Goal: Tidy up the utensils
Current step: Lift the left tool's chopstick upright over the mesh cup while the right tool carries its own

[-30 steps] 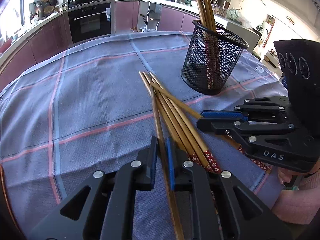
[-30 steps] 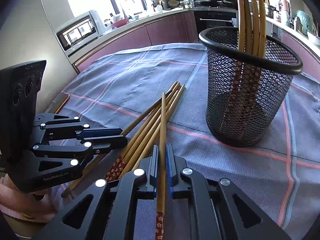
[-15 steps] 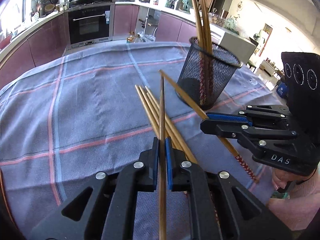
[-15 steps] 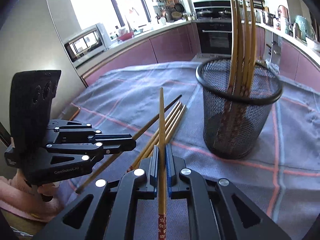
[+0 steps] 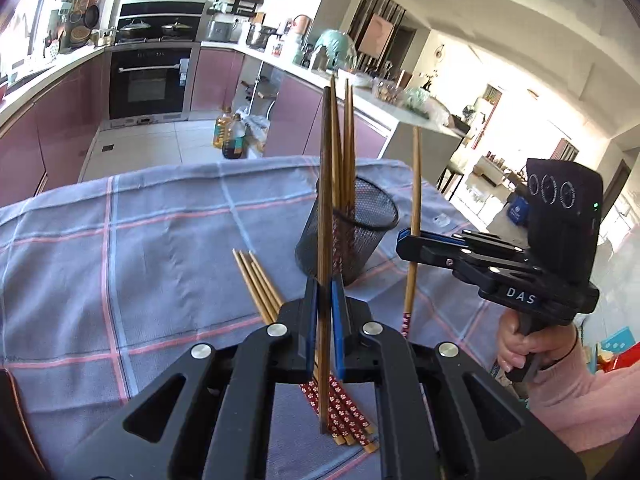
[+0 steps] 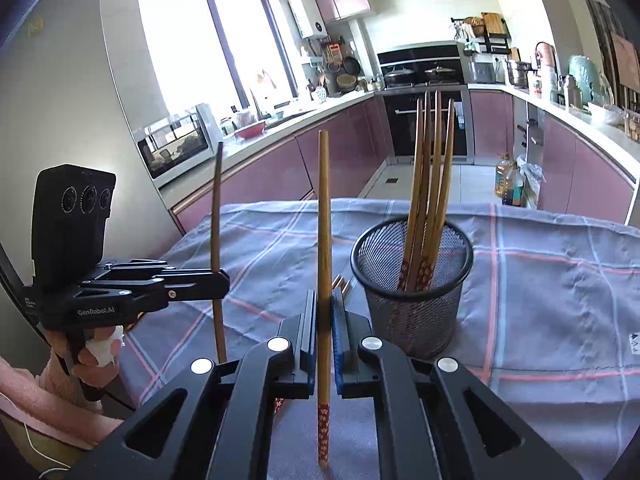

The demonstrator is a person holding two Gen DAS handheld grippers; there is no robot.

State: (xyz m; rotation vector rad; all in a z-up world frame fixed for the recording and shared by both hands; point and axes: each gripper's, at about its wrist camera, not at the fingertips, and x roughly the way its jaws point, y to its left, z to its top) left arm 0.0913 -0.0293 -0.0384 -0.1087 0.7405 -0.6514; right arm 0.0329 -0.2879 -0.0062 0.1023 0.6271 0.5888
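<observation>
both chopsticks have come up off the table and now stand upright: left claw (image 5: 325, 300) clamped on one chopstick (image 5: 326, 200), right claw (image 6: 325, 312) on another (image 6: 323, 240), beside the mesh holder (image 6: 412, 280), ready to drop in.

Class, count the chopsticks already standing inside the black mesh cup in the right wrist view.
4 show: all stand bunched at the middle of the mesh cup, tips up, patterned ends down: first, second, third, fourth. Overlap may hide another.
</observation>
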